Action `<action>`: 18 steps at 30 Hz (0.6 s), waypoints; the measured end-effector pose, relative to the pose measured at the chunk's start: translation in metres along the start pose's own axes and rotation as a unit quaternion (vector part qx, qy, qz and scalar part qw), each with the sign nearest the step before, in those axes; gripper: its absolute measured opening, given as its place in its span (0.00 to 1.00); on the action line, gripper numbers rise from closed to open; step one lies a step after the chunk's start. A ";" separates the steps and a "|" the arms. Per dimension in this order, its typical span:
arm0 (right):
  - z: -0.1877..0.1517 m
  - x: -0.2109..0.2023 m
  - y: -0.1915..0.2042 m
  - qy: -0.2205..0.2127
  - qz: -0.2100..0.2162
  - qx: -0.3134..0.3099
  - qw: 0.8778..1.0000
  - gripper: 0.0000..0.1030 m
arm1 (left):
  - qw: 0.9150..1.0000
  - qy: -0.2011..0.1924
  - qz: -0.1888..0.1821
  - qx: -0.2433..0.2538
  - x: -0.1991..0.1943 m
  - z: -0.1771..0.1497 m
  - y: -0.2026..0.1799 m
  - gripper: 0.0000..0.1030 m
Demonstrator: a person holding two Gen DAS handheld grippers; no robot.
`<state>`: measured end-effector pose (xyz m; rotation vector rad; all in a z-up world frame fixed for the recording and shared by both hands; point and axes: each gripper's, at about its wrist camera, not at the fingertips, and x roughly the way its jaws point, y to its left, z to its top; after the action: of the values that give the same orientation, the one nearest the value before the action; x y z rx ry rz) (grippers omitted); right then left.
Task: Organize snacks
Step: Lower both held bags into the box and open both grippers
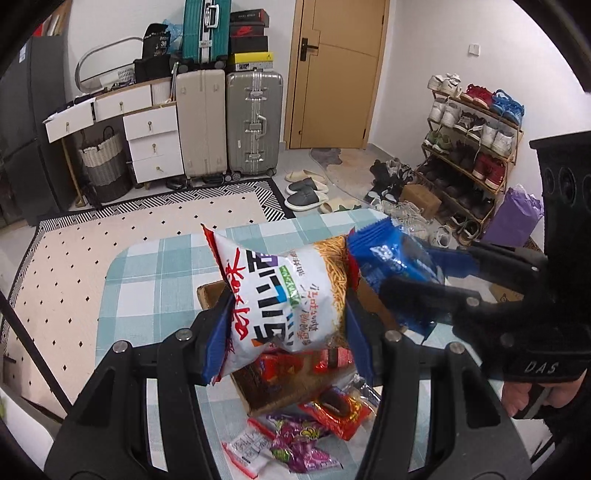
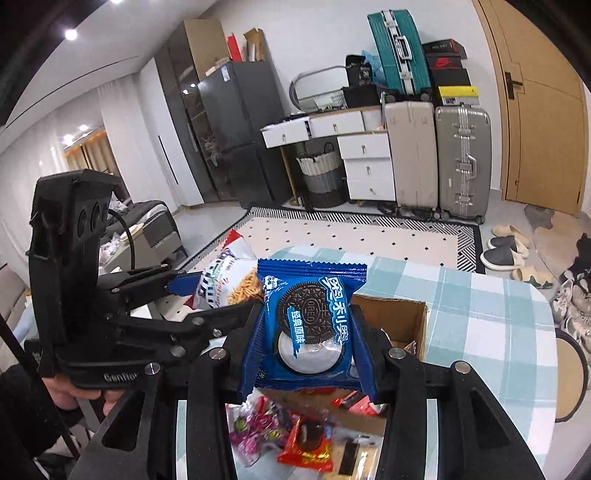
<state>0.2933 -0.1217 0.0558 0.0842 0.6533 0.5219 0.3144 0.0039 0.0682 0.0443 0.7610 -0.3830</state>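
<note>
Beyond the gripper tips, a cream dotted rug [image 1: 110, 236] with a black-white border is lying on the floor. Farther ahead, a beige suitcase [image 1: 201, 122] and a silver suitcase [image 1: 255, 123] are standing upright side by side, a teal suitcase [image 1: 205, 27] sitting on top beside stacked shoe boxes [image 1: 249, 37]. Left of them white drawers [image 1: 151, 142] are standing, a woven basket [image 1: 103, 158] sitting further left beneath. A wooden door [image 1: 332, 74] is standing shut ahead. Grey slippers [image 1: 304, 194] are lying near it. Far right, a shoe rack [image 1: 476, 136] is holding sneakers. A dark fridge [image 2: 236, 129] is standing left.
</note>
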 end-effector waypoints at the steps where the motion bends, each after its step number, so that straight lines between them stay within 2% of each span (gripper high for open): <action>1: 0.004 0.009 -0.003 0.007 -0.009 0.000 1.000 0.43 | 1.000 0.003 -0.001 -0.005 0.008 0.004 0.002 0.51; 7: 0.003 0.056 -0.028 0.038 -0.024 0.021 0.999 0.43 | 0.999 0.039 -0.006 -0.021 0.067 0.013 0.017 0.52; 16: -0.011 0.098 -0.053 0.060 -0.042 0.026 0.997 0.44 | 0.996 0.082 -0.002 -0.045 0.128 -0.004 0.038 0.54; 18: -0.013 0.102 -0.057 0.058 -0.043 0.028 0.997 0.55 | 0.994 0.095 0.001 -0.050 0.138 -0.008 0.041 0.58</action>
<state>0.3786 -0.1222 -0.0247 0.0781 0.7825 0.4279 0.4146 -0.0006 -0.0350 -0.0130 0.9677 -0.3416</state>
